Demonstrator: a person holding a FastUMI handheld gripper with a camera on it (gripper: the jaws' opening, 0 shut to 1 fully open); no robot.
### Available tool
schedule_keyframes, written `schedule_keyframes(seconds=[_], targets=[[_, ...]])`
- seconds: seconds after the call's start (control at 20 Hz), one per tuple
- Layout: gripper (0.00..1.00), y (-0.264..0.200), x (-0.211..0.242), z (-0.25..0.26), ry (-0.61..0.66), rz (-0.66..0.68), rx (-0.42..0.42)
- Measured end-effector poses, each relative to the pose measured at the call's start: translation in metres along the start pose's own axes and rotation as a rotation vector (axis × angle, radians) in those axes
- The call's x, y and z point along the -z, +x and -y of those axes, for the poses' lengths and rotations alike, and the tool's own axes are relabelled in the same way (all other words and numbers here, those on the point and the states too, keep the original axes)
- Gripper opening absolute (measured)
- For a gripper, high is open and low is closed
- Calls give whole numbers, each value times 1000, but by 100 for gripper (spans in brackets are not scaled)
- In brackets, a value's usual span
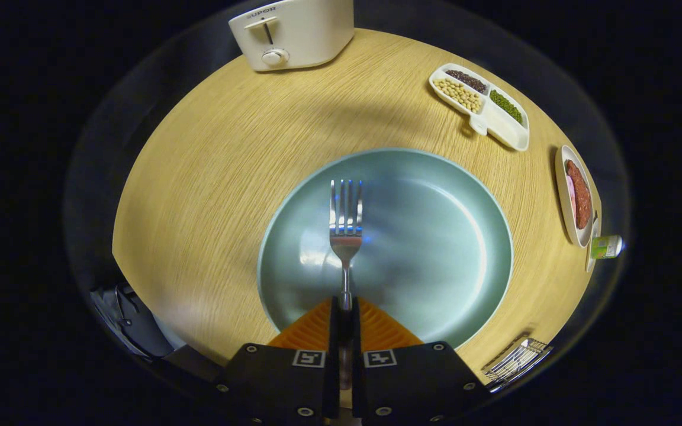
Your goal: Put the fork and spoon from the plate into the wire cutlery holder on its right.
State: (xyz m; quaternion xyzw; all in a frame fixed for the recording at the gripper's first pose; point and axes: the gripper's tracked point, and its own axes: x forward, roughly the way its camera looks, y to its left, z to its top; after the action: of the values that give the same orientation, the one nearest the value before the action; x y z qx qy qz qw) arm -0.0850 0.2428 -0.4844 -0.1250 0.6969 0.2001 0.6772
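Gripper view over a round wooden table (211, 177). Left: a broad stretch of bare tabletop runs from the table's near-left rim to the plate; a dark object (131, 322) lies at that rim, too dim to identify. Far left-centre: a white toaster (293, 32) stands at the table's far edge, well apart from the plate. Centre: the pale green plate (436, 236) lies just ahead of the fingers, its near rim passing under them. The gripper (346, 313) has its two fingers drawn together on the handle of the fork (346, 228), clamping it; the fork points straight ahead, tines over the plate's middle. No spoon is visible on the plate. Right: bare table separates the plate from a white divided dish (512, 127) of beans and grains at the far right, a small plate (567, 195) holding reddish food beside the right rim, and a small green-labelled bottle (607, 246) near it. Near right: the wire cutlery holder (517, 360) sits at the table's edge, close beside the plate's rim.
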Motion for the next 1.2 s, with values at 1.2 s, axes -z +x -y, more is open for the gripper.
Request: schedule_keyframes(seconds=[1.2], targets=[[5,-136,50,80,496,407,19]])
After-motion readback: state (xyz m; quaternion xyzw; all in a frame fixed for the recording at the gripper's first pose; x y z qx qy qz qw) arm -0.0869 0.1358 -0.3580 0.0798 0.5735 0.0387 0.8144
